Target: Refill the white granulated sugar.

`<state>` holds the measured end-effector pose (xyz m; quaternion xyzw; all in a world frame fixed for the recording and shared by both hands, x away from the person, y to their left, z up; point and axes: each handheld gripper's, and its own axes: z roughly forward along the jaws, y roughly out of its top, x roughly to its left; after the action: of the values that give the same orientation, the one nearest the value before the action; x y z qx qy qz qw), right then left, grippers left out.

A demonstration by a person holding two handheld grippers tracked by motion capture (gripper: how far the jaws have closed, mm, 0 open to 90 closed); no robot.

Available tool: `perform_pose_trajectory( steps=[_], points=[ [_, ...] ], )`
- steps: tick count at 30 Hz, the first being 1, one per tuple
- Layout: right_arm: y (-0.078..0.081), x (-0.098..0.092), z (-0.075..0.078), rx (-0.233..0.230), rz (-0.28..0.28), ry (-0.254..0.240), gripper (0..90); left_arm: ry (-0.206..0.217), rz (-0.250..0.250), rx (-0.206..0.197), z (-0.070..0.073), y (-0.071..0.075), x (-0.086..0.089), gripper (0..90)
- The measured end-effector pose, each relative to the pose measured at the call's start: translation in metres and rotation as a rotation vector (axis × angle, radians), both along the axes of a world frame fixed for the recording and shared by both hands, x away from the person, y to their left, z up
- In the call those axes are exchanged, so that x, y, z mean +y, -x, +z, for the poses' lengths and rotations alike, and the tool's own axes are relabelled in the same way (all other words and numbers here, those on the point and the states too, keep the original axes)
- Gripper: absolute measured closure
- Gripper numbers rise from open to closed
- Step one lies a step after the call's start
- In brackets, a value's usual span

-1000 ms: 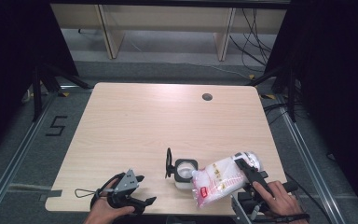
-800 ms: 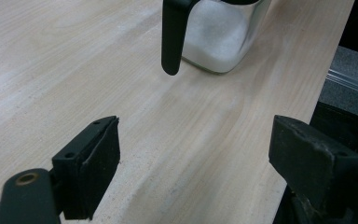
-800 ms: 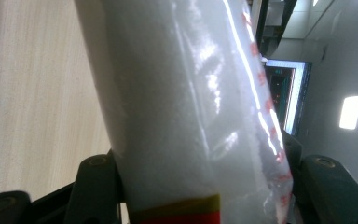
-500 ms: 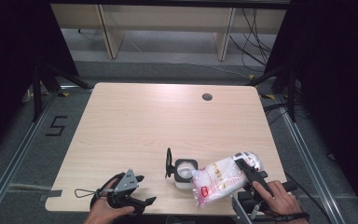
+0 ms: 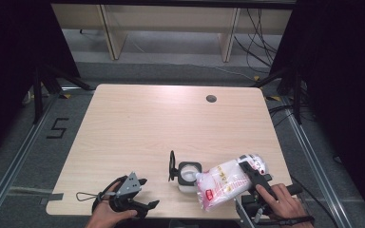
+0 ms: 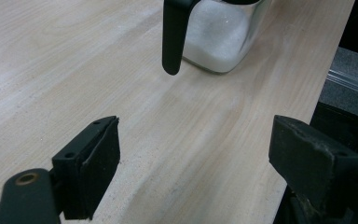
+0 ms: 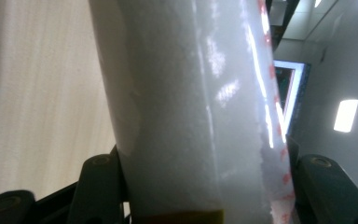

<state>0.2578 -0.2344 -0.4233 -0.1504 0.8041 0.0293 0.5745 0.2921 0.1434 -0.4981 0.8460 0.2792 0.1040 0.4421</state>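
Near the table's (image 5: 138, 123) front edge, the right hand-held gripper (image 5: 253, 178) clamps a tilted white bag (image 5: 225, 183) beside the jug (image 5: 188, 173); the left hand-held gripper (image 5: 140, 194) gapes wide, empty.

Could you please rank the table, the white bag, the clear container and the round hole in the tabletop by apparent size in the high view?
1. table
2. white bag, held in the right tool
3. clear container
4. round hole

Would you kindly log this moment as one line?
right gripper: shut on bag, tilted over jar | left gripper: open, idle
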Motion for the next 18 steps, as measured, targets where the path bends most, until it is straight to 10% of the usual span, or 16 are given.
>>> perform_pose_trajectory(
  steps=[18],
  points=[
    [0.0058,0.0052,0.0071,-0.051,0.033,0.03,48.3,0.0,0.003,-0.001,0.0003,0.0001,0.0002,16.1]
  ],
)
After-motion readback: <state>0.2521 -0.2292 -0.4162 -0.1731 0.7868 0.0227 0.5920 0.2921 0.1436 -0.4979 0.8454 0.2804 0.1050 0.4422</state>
